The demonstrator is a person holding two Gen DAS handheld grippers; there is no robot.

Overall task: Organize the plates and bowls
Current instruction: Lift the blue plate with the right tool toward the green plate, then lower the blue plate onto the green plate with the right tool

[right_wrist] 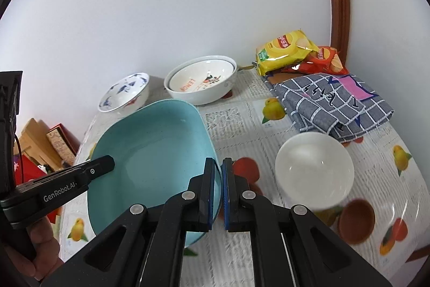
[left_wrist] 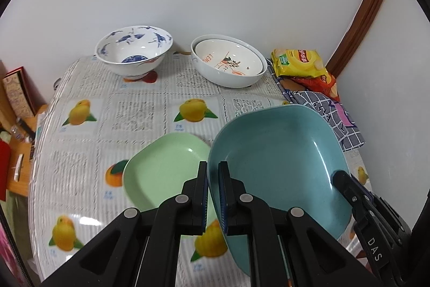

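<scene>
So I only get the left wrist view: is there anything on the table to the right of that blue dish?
Observer: Yes, a plain white bowl stands on the tablecloth there, outside your view.
Operator: Anything else near it?
Observer: A small brown dish sits just in front of it.
Operator: And who is holding the blue dish?
Observer: Both: the right hand-held gripper pinches one rim and the left hand-held gripper the opposite rim.
Operator: Is a person there?
Observer: Yes, a hand grips the left tool's handle.
</scene>
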